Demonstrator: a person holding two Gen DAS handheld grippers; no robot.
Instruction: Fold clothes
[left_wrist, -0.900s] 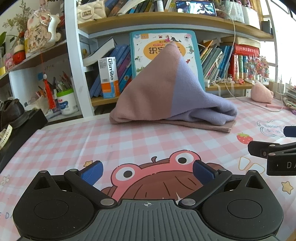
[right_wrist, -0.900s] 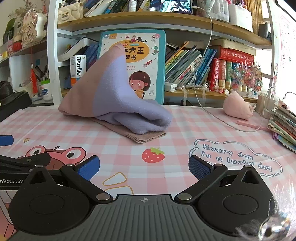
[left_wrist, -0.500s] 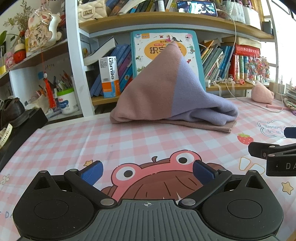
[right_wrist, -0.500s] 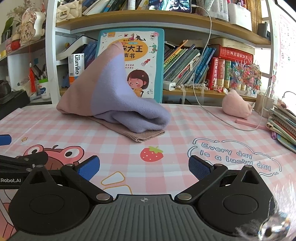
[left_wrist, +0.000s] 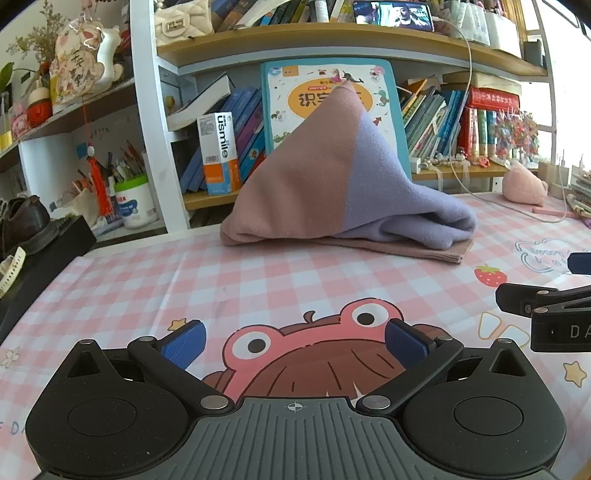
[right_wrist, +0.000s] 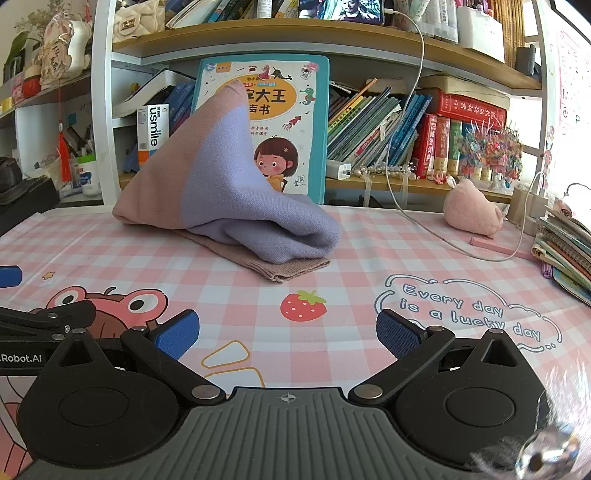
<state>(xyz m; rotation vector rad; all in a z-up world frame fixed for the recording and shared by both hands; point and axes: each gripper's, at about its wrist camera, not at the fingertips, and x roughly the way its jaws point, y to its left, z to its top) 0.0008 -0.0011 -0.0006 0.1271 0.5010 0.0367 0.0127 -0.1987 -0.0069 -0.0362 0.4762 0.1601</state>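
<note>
Garment (left_wrist: 343, 192), pink-lilac, sits peaked at far counter (left_wrist: 258, 280) edge, tip seemingly leaning on picture book (left_wrist: 325, 92). Unchanged over last second. Left claw (left_wrist: 293, 343), right claw (right_wrist: 288, 332) wide open, empty, well short; folding unfinished.

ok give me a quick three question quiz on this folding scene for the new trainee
1. True or false: the left gripper is shut on the pink and purple garment.
2. Multiple choice: the garment's peak leans against A) the white usmile box, B) the teal children's book, C) the pink plush toy.
3. Fill in: printed on the tablecloth just ahead of the right gripper is a red ____.

Key:
1. False. Both grippers are open and empty, well short of the garment.
2. B. The peak stands up in front of the book's cover.
3. Strawberry.
</note>
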